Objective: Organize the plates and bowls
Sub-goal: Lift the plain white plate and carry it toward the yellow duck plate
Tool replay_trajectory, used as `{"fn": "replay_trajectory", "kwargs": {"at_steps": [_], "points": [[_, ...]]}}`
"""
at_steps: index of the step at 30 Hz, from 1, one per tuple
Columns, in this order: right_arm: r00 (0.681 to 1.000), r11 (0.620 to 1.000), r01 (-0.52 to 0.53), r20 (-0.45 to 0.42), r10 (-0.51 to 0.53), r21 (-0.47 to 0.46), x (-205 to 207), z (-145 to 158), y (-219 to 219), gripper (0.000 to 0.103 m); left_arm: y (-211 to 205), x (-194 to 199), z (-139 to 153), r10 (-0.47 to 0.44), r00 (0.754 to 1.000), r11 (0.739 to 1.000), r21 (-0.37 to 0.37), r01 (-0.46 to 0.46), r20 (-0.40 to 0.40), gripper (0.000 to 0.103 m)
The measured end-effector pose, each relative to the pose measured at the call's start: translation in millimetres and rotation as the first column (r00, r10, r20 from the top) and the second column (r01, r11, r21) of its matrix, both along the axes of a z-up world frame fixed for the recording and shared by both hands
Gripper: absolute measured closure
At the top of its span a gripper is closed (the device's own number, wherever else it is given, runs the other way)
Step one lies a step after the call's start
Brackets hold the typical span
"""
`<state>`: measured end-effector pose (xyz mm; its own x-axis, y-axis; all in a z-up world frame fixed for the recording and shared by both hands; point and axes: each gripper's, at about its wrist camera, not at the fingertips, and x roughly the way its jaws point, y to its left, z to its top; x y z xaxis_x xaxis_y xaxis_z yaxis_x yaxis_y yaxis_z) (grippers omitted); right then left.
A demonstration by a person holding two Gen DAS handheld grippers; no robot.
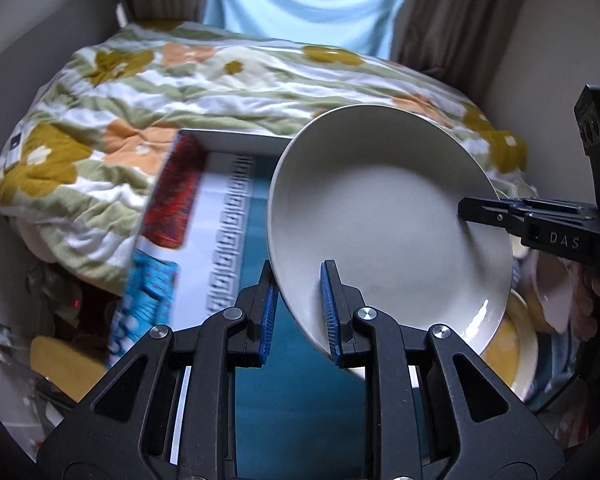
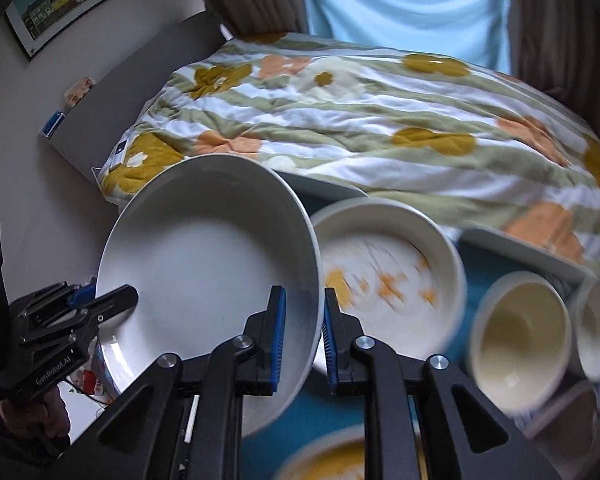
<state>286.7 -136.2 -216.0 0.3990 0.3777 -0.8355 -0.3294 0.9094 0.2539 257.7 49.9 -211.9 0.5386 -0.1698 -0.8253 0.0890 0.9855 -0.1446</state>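
Each wrist camera looks steeply down along its own fingers, close up; both share the white plate [image 1: 384, 220] [image 2: 208, 264] and quilt [image 1: 180, 80] [image 2: 380, 120] beyond.

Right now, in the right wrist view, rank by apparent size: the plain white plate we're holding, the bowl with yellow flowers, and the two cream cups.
1. White plate, though it is nearest the camera, so partly inflated.
2. Flower bowl.
3. Left cream cup.
The right cream cup is cut off at the edge; I won't rank it against the other.
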Motion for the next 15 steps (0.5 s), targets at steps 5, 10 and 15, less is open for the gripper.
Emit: {"fn": "replay_trajectory", "kwargs": {"at_steps": [5,10,15], "points": [[0.997,0.997,0.077,-0.004,-0.077,-0.013,-52.5,1.5,-43.4,0.087,-51.4,-39.2,0.7,-0.084,0.996,0.996,-0.005,0.084,-0.011,0.084],[0.988,0.988,0.151,-0.022,-0.152,-0.033,-103.7,-7.0,-85.4,0.087,-92.6,-69.6,-11.1,-0.143,0.989,0.989,-0.031,0.141,-0.042,0.084],[0.974,0.975,0.216,-0.062,-0.219,-0.051,-147.8,-26.5,-115.1,0.087,-125.4,-94.8,-31.7,-0.2,0.976,0.98,-0.04,0.197,-0.091,0.084]]}}
